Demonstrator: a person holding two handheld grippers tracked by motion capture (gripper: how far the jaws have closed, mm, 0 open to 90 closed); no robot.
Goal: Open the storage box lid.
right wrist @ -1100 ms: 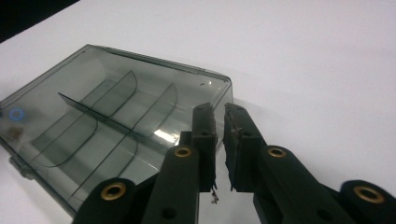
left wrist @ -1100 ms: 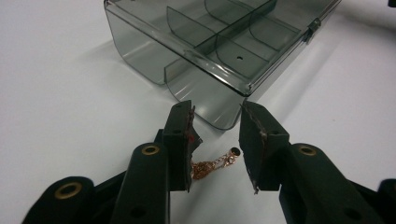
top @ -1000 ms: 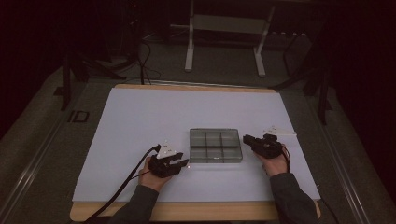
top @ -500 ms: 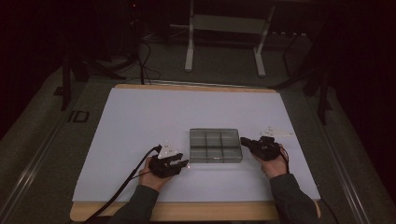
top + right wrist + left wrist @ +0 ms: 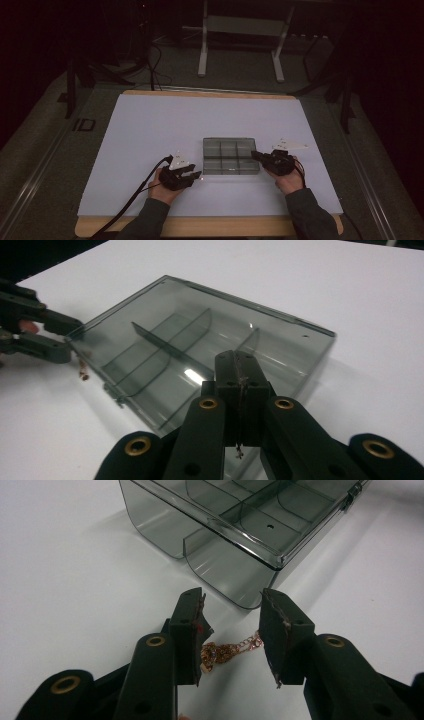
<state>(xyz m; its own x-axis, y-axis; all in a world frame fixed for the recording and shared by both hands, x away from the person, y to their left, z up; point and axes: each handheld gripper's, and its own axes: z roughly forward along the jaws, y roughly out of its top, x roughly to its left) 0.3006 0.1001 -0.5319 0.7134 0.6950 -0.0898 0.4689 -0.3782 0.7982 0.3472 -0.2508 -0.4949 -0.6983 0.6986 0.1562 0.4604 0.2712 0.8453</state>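
Compared with a second ago, the right gripper point(image 5: 256, 155) has slid in toward the box, so its tip now sits right at the box's right edge, while the left gripper point(image 5: 196, 174) has pretty much stayed where it was, near the front-left corner.

So here's where we're at. The smoky clear compartment box point(image 5: 231, 155) sits on the white table sheet point(image 5: 150, 130), lid closed, dividers visible through the plastic. In the left gripper view our left gripper point(image 5: 231, 622) has its jaws spread apart, nothing clamped, and the little copper-coloured chain point(image 5: 225, 649) lies bunched on the sheet between them, just short of the box's point(image 5: 235, 535) rounded corner. One end of the chain looks like it touches the inner face of a jaw, but we can't tell if it's actually caught there.

In the right gripper view the right gripper point(image 5: 240, 371) is clenched tight, jaws pressed together, hovering over the box point(image 5: 200, 350) near its edge. There's a thin thread-like bit in the seam between the jaws; we can't make out what it is. The left gripper point(image 5: 40, 335) shows at the far corner with the chain point(image 5: 83, 371) dangling beside it.
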